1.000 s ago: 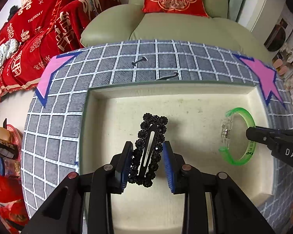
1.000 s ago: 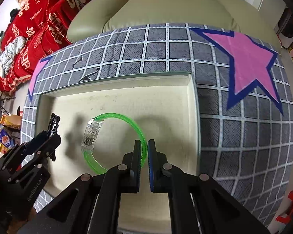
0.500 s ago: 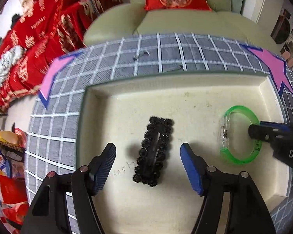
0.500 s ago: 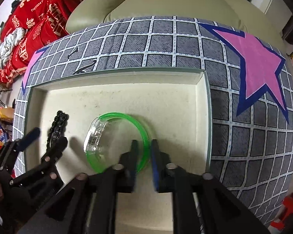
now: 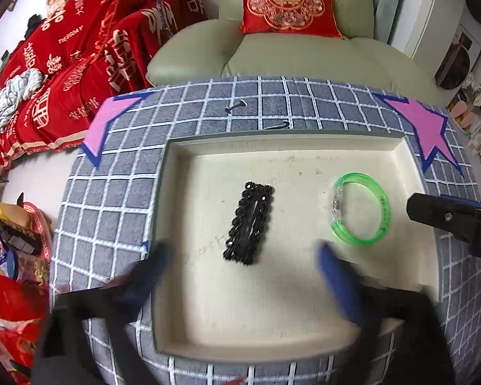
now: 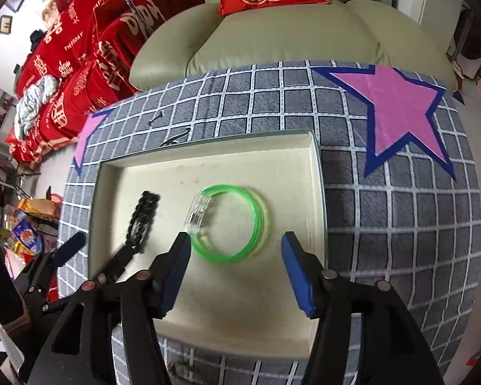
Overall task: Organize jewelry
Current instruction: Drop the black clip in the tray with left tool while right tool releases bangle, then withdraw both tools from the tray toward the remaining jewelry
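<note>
A black beaded hair clip (image 5: pixel 250 223) lies flat in the cream tray (image 5: pixel 304 141), left of the middle. To its right rests a green translucent bangle (image 5: pixel 360 208) with a clear clasp. My left gripper (image 5: pixel 242 266) hovers just this side of the clip, blurred, its jaws still opening wide and nothing between them. In the right wrist view the same bangle (image 6: pixel 229 223) lies just beyond my right gripper (image 6: pixel 235 245), whose jaws are opening and touch nothing. The hair clip (image 6: pixel 144 216) shows edge-on at the left there.
The tray sits on a grey checked cloth (image 5: pixel 118 199) with pink stars (image 6: pixel 397 109). Two small dark hair pins (image 5: pixel 235 106) lie on the cloth beyond the tray. A pale green armchair (image 5: pixel 291 54) stands behind, red bedding (image 5: pixel 80 57) at left, bags on the floor.
Both grippers let go and opened: the left released the hair clip, the right released the bangle. Both have pulled up and back, so the tray looks smaller and the items lie free.
</note>
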`<act>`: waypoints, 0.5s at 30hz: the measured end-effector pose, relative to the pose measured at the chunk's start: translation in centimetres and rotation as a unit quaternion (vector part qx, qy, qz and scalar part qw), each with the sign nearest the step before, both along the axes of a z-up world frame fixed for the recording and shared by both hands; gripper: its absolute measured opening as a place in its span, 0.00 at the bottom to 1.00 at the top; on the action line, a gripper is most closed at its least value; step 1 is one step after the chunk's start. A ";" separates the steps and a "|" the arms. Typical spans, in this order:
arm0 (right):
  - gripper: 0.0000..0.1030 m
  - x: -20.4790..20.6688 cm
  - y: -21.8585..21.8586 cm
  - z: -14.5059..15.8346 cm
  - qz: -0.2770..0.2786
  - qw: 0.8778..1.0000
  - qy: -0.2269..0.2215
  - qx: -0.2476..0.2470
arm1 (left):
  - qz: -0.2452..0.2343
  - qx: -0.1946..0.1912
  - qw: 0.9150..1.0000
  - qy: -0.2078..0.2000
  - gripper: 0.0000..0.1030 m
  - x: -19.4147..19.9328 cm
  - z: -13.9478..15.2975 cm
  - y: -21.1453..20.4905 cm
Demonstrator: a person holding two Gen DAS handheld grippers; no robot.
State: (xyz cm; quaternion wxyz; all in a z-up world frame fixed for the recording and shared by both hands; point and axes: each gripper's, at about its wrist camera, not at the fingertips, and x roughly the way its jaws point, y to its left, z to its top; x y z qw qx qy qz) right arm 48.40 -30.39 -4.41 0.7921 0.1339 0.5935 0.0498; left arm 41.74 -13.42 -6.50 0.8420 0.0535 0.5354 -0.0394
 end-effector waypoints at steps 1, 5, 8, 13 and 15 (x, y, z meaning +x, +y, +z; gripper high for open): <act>0.64 -0.7 0.0 0.5 -0.003 1.000 -0.003 0.003 | -0.001 -0.003 1.000 -0.008 1.00 -0.4 0.4 0.2; 0.73 -3.6 0.0 1.7 -0.009 1.000 -0.011 0.004 | -0.002 -0.010 1.000 -0.010 1.00 -2.5 1.6 1.2; 0.78 -6.2 -0.2 2.2 -0.022 1.000 -0.011 0.009 | 0.000 -0.020 1.000 -0.004 1.00 -4.4 2.1 2.4; 0.83 -10.5 -0.8 2.5 -0.046 0.999 -0.003 0.029 | 0.002 -0.024 1.000 0.019 1.00 -8.3 2.2 4.6; 0.83 -12.3 -0.9 2.6 -0.052 0.998 -0.002 0.036 | 0.000 -0.019 0.999 0.027 1.00 -9.9 2.1 5.1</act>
